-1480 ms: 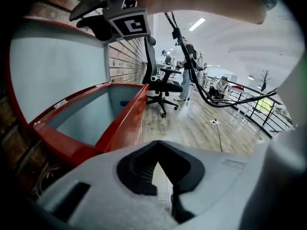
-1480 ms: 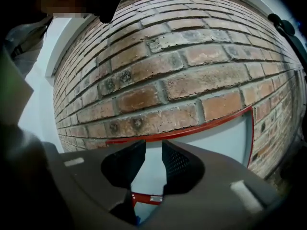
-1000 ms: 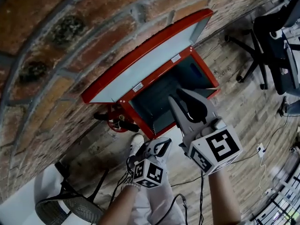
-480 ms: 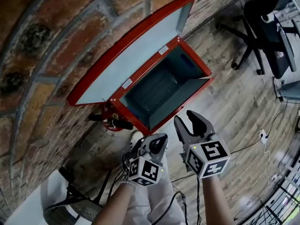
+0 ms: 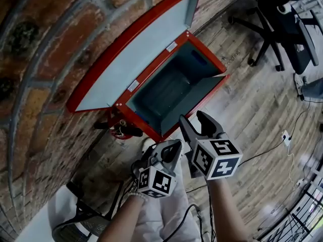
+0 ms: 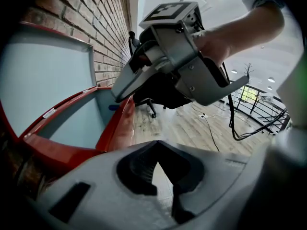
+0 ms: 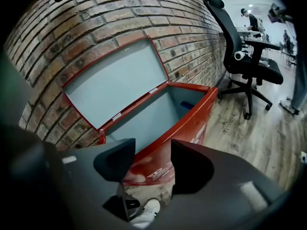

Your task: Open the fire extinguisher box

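The red fire extinguisher box [image 5: 218,79] stands on the floor with its lid [image 5: 136,59] swung up against the brick wall, and the grey-blue inside shows. My right gripper [image 5: 194,119] hovers just short of the box's front wall. Its jaws have just been opening and are open with nothing between them. In the right gripper view the box's front wall [image 7: 192,111] and the raised lid [image 7: 115,80] lie past my right gripper [image 7: 152,159]. My left gripper [image 5: 170,147] hangs to its left, near my legs. Its tips meet at my left gripper [image 6: 156,145], shut and holding nothing.
A brick wall [image 5: 40,59] backs the box. A small red and black fitting [image 5: 121,130] sits by the box's left corner. A black office chair [image 5: 282,29] stands at the right, a dark stool [image 5: 86,218] at the lower left. Cables [image 5: 267,153] cross the wooden floor.
My right gripper has pulled back from over the box's front edge and dropped lower, its jaws spreading apart. The left gripper has stayed put. The lid stays up.
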The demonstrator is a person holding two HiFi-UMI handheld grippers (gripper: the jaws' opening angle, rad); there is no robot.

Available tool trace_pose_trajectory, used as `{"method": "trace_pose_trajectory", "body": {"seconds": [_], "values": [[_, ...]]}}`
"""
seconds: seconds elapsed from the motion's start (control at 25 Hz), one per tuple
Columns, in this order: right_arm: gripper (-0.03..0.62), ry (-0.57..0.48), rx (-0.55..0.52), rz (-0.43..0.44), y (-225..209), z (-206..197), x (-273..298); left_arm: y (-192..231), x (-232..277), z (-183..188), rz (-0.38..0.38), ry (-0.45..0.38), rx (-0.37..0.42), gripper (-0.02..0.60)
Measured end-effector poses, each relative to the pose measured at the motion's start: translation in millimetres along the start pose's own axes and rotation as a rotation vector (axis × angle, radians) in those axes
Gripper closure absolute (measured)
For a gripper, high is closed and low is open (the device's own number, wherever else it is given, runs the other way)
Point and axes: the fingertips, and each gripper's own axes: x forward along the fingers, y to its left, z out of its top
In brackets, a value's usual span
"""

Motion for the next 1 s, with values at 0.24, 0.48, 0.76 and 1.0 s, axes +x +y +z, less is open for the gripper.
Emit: {"method": "trace_pose_trajectory", "body": {"seconds": [0.24,0.48,0.76,1.0], "values": [[0.362,-0.009,0.014,-0.025,-3,0,5,-1,-3,1,0.000,-0.014,0.008,0.583],[0.367,-0.004,0.032,-0.045,-14,-10,-5,-17,-15,6,-0.038,-0.032,0.061,0.583],[0.375,0.005,0.052,-0.054,-30,-25,-19,-32,-26,6,-0.061,-0.034,0.090,0.583],[0.385,0.003,0.089,-0.055,-45,-38,-29,-46,-24,9,-0.096,-0.035,0.123,0.583]]}}
